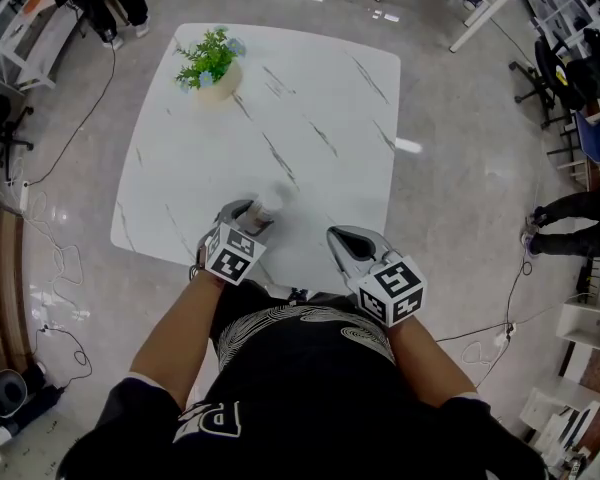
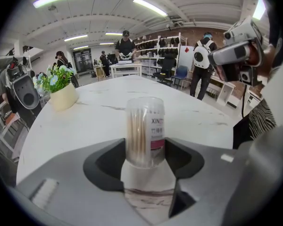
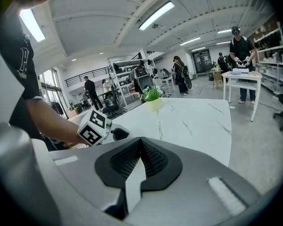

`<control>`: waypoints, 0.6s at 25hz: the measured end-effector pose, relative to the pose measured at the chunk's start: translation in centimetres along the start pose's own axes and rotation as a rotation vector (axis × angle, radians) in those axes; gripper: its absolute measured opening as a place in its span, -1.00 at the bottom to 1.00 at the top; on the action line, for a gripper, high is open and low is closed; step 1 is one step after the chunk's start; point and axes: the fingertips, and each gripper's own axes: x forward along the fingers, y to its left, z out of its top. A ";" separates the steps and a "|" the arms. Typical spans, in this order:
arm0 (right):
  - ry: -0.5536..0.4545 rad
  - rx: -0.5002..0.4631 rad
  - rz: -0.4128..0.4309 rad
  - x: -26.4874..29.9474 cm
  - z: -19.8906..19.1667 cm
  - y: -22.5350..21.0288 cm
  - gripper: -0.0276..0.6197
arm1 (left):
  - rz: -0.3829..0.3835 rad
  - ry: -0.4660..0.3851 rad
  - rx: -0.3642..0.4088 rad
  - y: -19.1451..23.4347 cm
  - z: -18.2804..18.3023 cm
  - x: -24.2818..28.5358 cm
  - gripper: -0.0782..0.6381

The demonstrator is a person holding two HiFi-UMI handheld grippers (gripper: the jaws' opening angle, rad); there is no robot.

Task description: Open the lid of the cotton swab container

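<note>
Clear container (image 2: 145,126) between left tool (image 2: 145,150)

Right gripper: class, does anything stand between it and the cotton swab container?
Nothing visible does. Only bare white marble table lies between the shut right gripper and the clear cylindrical cotton swab container, clamped in the left gripper.
</note>
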 end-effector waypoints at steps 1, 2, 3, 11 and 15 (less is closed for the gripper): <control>-0.001 0.000 -0.001 0.0 0.0 0.0 -0.91 | 0.001 -0.006 -0.005 0.1 0.1 -0.1 0.08; -0.001 -0.001 -0.002 -0.1 0.1 0.0 -0.91 | 0.001 -0.014 -0.011 0.1 0.2 -0.1 0.08; -0.001 -0.001 -0.003 -0.1 0.1 -0.1 -0.91 | 0.002 -0.023 -0.016 0.2 0.3 -0.2 0.08; -0.024 -0.013 -0.015 -0.7 1.0 -0.5 -0.91 | 0.005 -0.136 -0.109 0.8 3.3 -2.0 0.08; -0.050 -0.017 -0.030 -1.3 1.9 -1.0 -0.91 | 0.017 -0.202 -0.130 1.4 5.0 -3.3 0.08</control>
